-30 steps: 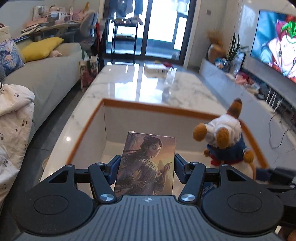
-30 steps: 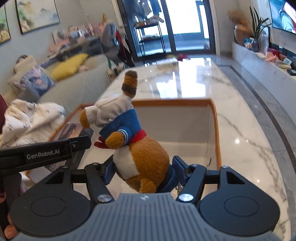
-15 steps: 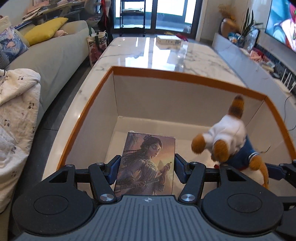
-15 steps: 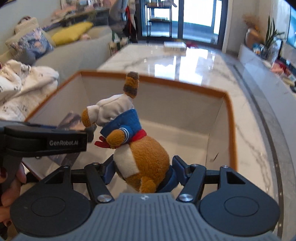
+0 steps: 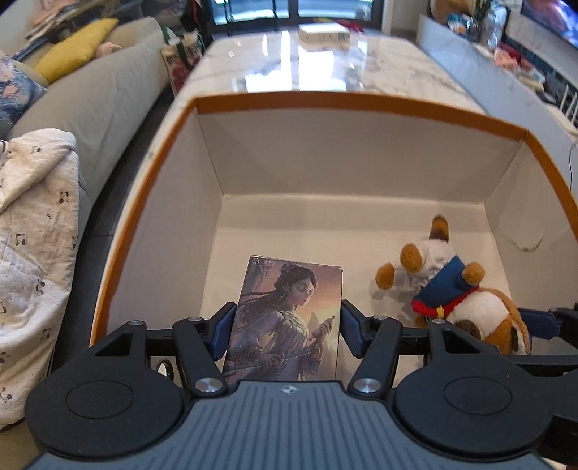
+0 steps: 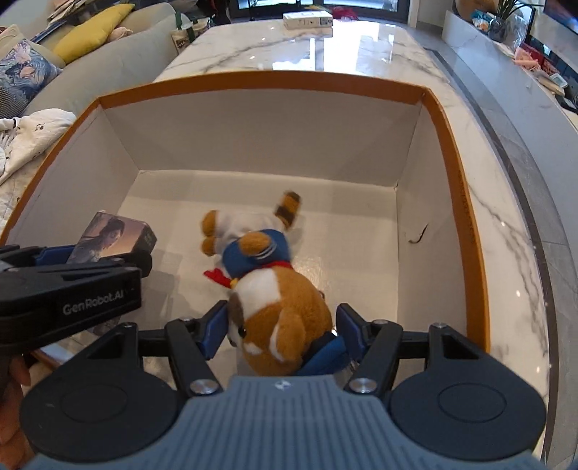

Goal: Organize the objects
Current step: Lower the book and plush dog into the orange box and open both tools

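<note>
My left gripper [image 5: 287, 330] is shut on a small illustrated card box [image 5: 289, 318] with a painted figure on its face, held upright over the near part of an open white box with an orange rim [image 5: 325, 97]. My right gripper [image 6: 281, 330] is shut on a brown and white plush toy [image 6: 274, 300] in a blue jacket, its head and tail hanging down into the same box [image 6: 260, 77]. From the left wrist view the plush toy [image 5: 455, 300] hangs at the right; from the right wrist view the card box [image 6: 112, 238] and left gripper [image 6: 72, 289] show at the left.
The box sits on a marble table [image 6: 361, 47] with a small white carton [image 6: 307, 20] at its far end. A grey sofa with a yellow cushion [image 5: 72, 58] and a crumpled blanket [image 5: 32, 217] lies to the left. A dark scrap [image 6: 419, 235] marks the box's inner right wall.
Both grippers have tipped downward and sunk toward the box, so its inside now fills both views. The card box and plush toy stay gripped as before.
</note>
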A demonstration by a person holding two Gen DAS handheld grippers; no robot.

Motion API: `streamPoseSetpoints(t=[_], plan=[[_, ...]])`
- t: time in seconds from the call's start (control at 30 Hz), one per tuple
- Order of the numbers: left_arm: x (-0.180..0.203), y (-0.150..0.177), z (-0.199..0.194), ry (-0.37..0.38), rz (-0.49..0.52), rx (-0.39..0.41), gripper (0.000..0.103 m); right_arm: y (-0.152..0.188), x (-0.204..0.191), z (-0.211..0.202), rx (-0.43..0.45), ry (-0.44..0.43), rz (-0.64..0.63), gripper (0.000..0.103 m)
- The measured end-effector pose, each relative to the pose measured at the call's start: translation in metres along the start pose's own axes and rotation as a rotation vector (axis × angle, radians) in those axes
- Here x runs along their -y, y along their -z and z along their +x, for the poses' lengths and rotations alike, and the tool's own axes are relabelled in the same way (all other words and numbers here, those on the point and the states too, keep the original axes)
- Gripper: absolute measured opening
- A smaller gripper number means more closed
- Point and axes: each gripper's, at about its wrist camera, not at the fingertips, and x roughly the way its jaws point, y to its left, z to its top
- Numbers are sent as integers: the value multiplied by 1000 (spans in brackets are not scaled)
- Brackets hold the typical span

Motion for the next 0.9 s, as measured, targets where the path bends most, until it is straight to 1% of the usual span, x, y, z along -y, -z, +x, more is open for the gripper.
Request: streamPoseSetpoints(t=[0.1,0.17,0.27,0.33,0.37,0.47,0.57,0.73,0.83,0.9], plan=[[-3,-2,3,22,-24,-42,70,-1,1,0,-6,0,10,67],[-5,-2,4,36,-40,-51,70,0,1,-1,-12,7,8,67],[-6,-3,6,38,-52,-61,70,0,2,-1,-19,10,9,69],[-5,-4,5,35,-54,-54,69,-1,2,0,-17,10,12,69],[-4,-4,4,31,-50,-44,74,-1,2,-1,-17,10,13,69],[-3,-4,1,13,-41,-30,82,-1,3,-1,-13,1,15,71],[-3,-5,1,8,-45,-25,82,-1,4,-2,-9,-10,17,73],[-5,-5,2,21,-66,-31,83,-1,2,-3,-1,-21,13,76],[-5,-4,-1,37,-74,-33,83,0,-4,-4,13,-11,-19,80],[-4,-4,-5,46,-71,-20,83,0,-8,-6,36,8,-42,82]])
